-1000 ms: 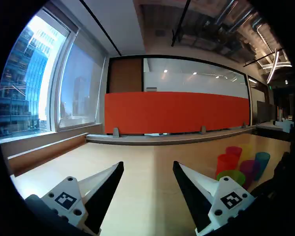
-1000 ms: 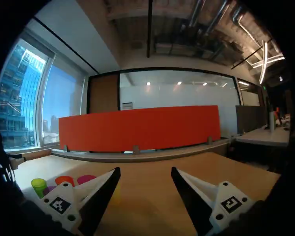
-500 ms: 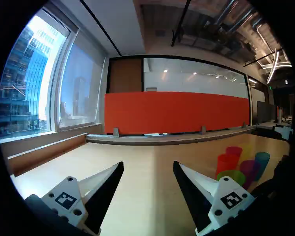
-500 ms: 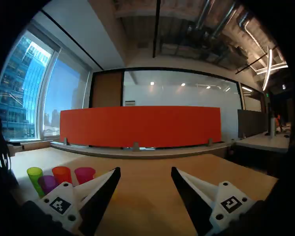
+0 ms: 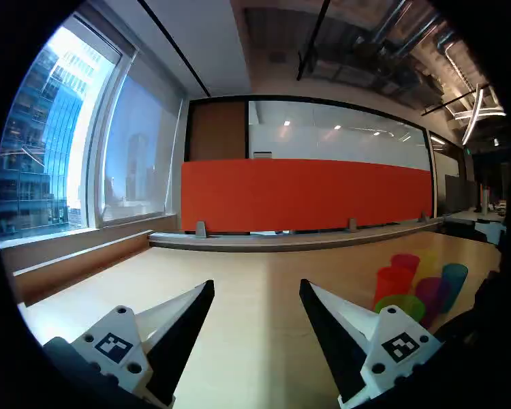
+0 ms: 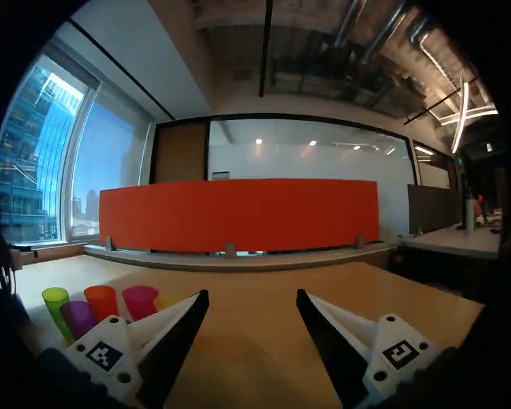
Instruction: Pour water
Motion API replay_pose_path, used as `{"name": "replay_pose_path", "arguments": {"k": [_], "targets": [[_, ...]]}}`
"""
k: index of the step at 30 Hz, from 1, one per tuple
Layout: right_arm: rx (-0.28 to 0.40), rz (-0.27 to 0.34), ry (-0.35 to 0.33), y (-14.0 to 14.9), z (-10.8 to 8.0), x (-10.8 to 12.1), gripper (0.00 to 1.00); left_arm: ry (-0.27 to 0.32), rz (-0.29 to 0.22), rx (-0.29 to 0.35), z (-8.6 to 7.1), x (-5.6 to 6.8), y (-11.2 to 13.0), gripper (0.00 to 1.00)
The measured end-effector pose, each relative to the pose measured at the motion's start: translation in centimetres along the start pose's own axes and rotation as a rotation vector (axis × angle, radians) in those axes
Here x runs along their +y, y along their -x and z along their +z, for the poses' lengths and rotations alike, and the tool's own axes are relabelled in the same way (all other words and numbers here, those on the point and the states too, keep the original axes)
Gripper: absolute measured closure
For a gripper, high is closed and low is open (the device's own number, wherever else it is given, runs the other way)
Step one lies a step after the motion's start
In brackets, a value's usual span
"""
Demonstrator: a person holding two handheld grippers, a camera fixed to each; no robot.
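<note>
Several coloured plastic cups stand in a cluster on the wooden table. In the left gripper view they sit at the right: a red cup (image 5: 392, 283), a green cup (image 5: 399, 305), a purple cup (image 5: 432, 293), a teal cup (image 5: 454, 278) and a pink cup (image 5: 405, 262). In the right gripper view they sit at the lower left: a green cup (image 6: 55, 303), a purple cup (image 6: 78, 317), a red cup (image 6: 101, 301), a pink cup (image 6: 140, 302). My left gripper (image 5: 257, 294) is open and holds nothing, left of the cups. My right gripper (image 6: 253, 301) is open and holds nothing, right of the cups.
The light wooden table (image 5: 255, 273) runs back to an orange divider panel (image 5: 303, 194) along its far edge. Tall windows (image 5: 44, 157) line the left side. Another desk (image 6: 453, 242) stands at the far right.
The right gripper's view has tipped down a little and shifted, so the cups show more fully at its lower left. The left gripper has stayed still.
</note>
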State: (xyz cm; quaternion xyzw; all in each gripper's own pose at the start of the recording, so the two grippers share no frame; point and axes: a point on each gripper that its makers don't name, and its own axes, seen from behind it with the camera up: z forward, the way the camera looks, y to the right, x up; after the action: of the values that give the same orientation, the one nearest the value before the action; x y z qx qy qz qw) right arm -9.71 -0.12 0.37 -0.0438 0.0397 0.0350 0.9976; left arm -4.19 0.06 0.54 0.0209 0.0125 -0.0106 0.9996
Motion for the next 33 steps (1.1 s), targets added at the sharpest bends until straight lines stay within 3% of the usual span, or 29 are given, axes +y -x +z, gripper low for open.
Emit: {"name": "replay_pose_path", "arguments": {"k": [33], "targets": [[-0.046,-0.021,0.011,1.3,0.4,0.0,0.01,0.0,0.0,0.0,0.1,-0.1,0.1,0.08]]}}
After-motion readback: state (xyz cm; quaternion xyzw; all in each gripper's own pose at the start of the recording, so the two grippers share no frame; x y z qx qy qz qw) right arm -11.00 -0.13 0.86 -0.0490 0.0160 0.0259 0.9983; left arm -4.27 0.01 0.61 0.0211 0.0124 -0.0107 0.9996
